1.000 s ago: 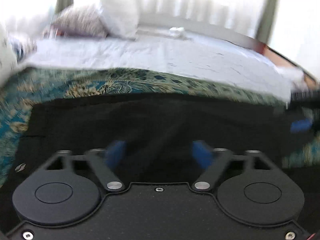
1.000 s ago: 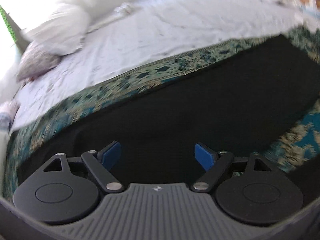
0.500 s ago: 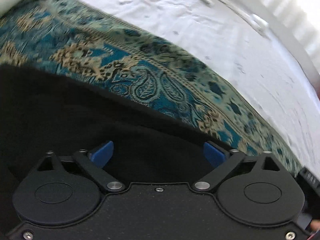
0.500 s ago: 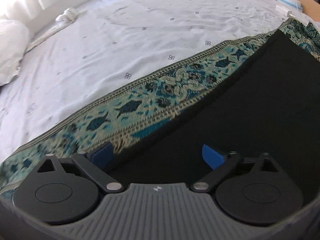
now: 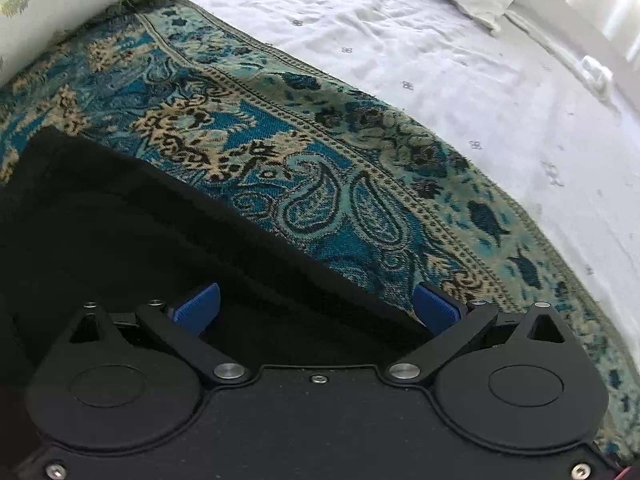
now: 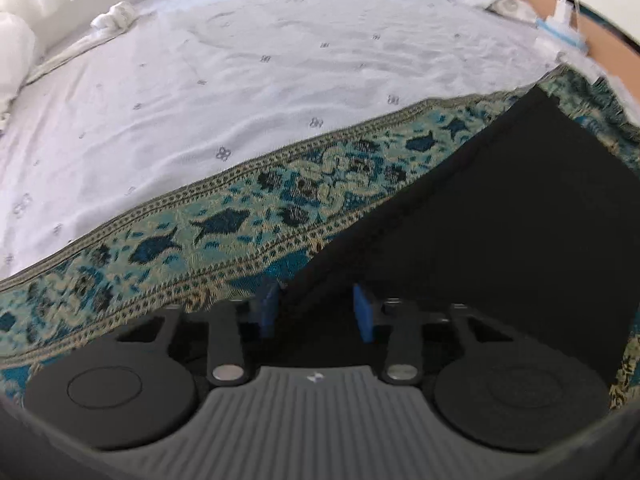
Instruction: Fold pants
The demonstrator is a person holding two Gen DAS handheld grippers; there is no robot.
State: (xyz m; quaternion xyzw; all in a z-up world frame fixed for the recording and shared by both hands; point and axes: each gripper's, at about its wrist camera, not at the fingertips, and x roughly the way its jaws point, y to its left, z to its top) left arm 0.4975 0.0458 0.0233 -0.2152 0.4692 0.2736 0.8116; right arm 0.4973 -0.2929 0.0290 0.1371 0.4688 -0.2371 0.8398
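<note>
The black pants (image 5: pixel 132 240) lie flat on the patterned blanket (image 5: pixel 320 184) spread over the bed (image 6: pixel 240 92). The right gripper (image 6: pixel 316 308) has just been closing, its jaws now narrowed around the pants' far edge, though whether the pads already pinch the cloth cannot be told. The left gripper (image 5: pixel 316 308) stands wide apart astride the same edge. It should close next, biting deep enough to catch every layer, before both lift together evenly.
</note>
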